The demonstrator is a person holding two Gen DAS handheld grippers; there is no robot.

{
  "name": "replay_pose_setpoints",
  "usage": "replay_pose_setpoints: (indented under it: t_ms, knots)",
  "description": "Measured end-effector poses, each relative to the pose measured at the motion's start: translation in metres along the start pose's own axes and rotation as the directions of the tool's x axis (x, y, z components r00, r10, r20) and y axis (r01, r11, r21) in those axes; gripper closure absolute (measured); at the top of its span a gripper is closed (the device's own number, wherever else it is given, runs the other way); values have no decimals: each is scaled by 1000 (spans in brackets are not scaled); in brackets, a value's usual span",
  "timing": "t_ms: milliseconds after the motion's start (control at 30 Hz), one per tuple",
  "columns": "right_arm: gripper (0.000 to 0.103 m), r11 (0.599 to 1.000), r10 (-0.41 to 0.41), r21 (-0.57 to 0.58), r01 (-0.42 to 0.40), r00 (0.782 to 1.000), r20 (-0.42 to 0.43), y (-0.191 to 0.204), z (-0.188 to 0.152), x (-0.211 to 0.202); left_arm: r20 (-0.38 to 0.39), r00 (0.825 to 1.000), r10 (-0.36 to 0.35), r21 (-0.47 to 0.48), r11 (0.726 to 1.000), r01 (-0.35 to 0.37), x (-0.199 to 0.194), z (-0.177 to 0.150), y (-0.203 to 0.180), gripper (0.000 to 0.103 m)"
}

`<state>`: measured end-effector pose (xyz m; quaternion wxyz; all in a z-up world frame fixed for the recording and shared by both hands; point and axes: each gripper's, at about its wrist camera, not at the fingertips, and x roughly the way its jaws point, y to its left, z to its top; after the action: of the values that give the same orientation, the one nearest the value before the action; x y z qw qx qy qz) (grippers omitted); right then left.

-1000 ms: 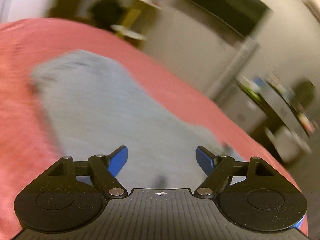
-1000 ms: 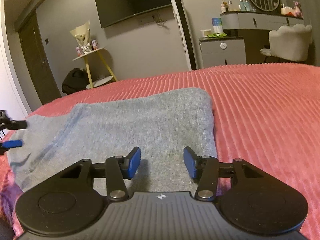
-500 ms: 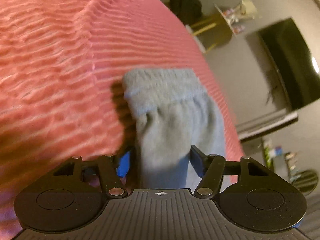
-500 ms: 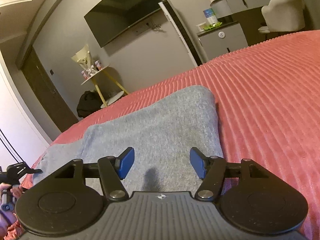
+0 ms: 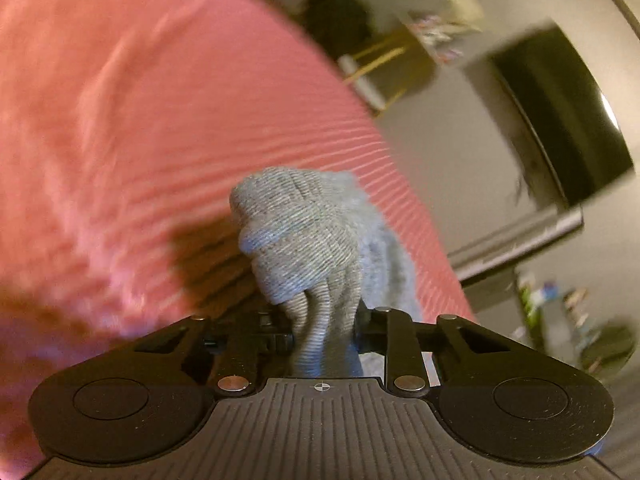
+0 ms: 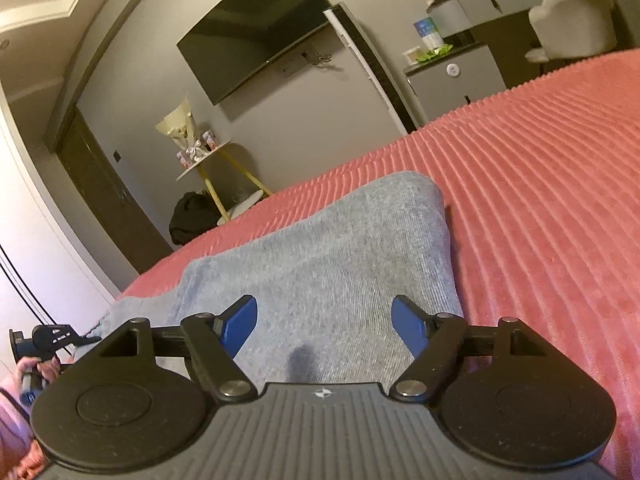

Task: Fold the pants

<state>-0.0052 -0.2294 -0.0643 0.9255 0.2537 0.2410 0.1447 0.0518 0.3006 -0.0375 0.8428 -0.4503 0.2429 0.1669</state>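
Jaws of the left gripper [image 5: 323, 320] are closing on a bunched ribbed end of the grey pants [image 5: 304, 240], and the fabric is pinched between them: the knit rises out of the gap in a thick, creased wad that curls over just ahead of the fingers. That wad casts a dark shadow on the pink ribbed bedspread [image 5: 120, 140] to its left. Much of this view is blurred, the bedspread most of all.

On the right gripper [image 6: 324, 324] the jaws are opening and stand wide, their blue pads [image 6: 240, 324] apart with nothing gripped; the grey cloth lies flat beneath and between them. From this view the pants [image 6: 340, 248] are spread on the bed, with a rounded folded corner at the far right and the rest running toward the lower left, where the other gripper shows small at the edge of the picture with a person's hand [image 6: 34, 372] on its handle.

Beyond the bed stand a grey wall with a dark television [image 6: 256, 32] mounted on it, a small round side table [image 6: 208, 160] with yellow legs bearing a wrapped bouquet, a dark bag [image 6: 192, 216] on the floor, and a grey dresser [image 6: 456, 80] at the right.
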Motion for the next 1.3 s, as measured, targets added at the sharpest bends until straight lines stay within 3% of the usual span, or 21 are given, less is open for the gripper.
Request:
replay_pose_setpoints:
  t_ms: [100, 200, 267, 367, 433, 500, 533, 600, 633, 700, 733, 767, 800, 867, 933, 1000, 1067, 1100, 1200, 1233, 1300]
  knots:
    - [28, 1000, 11, 22, -11, 1000, 1, -1, 2, -1, 66, 998, -18, 194, 981, 5, -26, -10, -44, 82]
    - [28, 998, 30, 62, -30, 1000, 9, -3, 4, -4, 100, 991, -92, 359, 932, 50, -53, -28, -93, 83]
    - [28, 993, 42, 106, -44, 999, 23, -8, 8, -8, 99, 984, -145, 495, 865, 78, -72, -50, -131, 83]
    - [28, 986, 52, 156, -62, 996, 68, -14, 13, -17, 47, 970, -238, 668, 729, 147, -99, -98, -183, 83]
    - [28, 979, 65, 187, -82, 993, 95, -18, 16, -23, -21, 959, -283, 742, 638, 205, -109, -141, -210, 83]
    - [28, 971, 86, 215, -110, 989, 117, -20, 18, -28, -115, 952, -283, 784, 563, 262, -107, -186, -229, 80]
    - [28, 967, 97, 223, -122, 988, 122, -21, 19, -30, -157, 953, -258, 797, 537, 276, -102, -211, -235, 78]
    - [28, 961, 121, 232, -150, 984, 131, -21, 20, -34, -280, 945, -171, 787, 523, 328, -85, -252, -240, 67]
    - [28, 957, 134, 239, -163, 982, 130, -22, 20, -34, -358, 929, -95, 777, 522, 353, -73, -274, -241, 67]
    - [28, 939, 187, 272, -210, 976, 109, -23, 21, -32, -430, 903, 16, 765, 537, 355, -60, -305, -236, 66]
    - [28, 929, 209, 293, -228, 973, 94, -23, 20, -29, -453, 890, 42, 757, 545, 360, -59, -309, -233, 66]
    - [26, 915, 231, 322, -241, 970, 70, -24, 19, -25, -456, 889, 49, 753, 554, 356, -62, -309, -229, 64]
    - [26, 902, 253, 350, -253, 966, 48, -25, 17, -21, -441, 897, 43, 753, 561, 343, -68, -304, -224, 55]
    - [22, 882, 280, 396, -256, 960, -3, -28, 14, -13, -362, 931, 38, 764, 585, 273, -83, -287, -211, 43]
    - [20, 880, 284, 410, -241, 958, -47, -28, 12, -6, -236, 970, 50, 767, 623, 154, -95, -266, -196, 32]
    - [15, 883, 278, 413, -225, 958, -72, -25, 10, 1, -101, 991, 88, 755, 655, 19, -107, -257, -174, 27]
    - [10, 896, 259, 398, -198, 960, -103, -17, 11, 7, -51, 989, 142, 742, 668, -58, -103, -247, -157, 27]
    - [10, 907, 238, 384, -175, 964, -121, -12, 12, 10, -50, 987, 152, 718, 692, -70, -100, -242, -149, 27]
    - [4, 921, 199, 367, -128, 967, -161, 2, 14, 19, -134, 983, 129, 558, 829, -34, -89, -226, -131, 30]
    - [4, 926, 181, 362, -106, 967, -180, 5, 15, 23, -137, 983, 121, 512, 858, -34, -85, -224, -128, 30]
    - [4, 938, 154, 339, -69, 961, -229, 12, 17, 33, -165, 977, 133, 474, 879, -40, -76, -222, -120, 33]
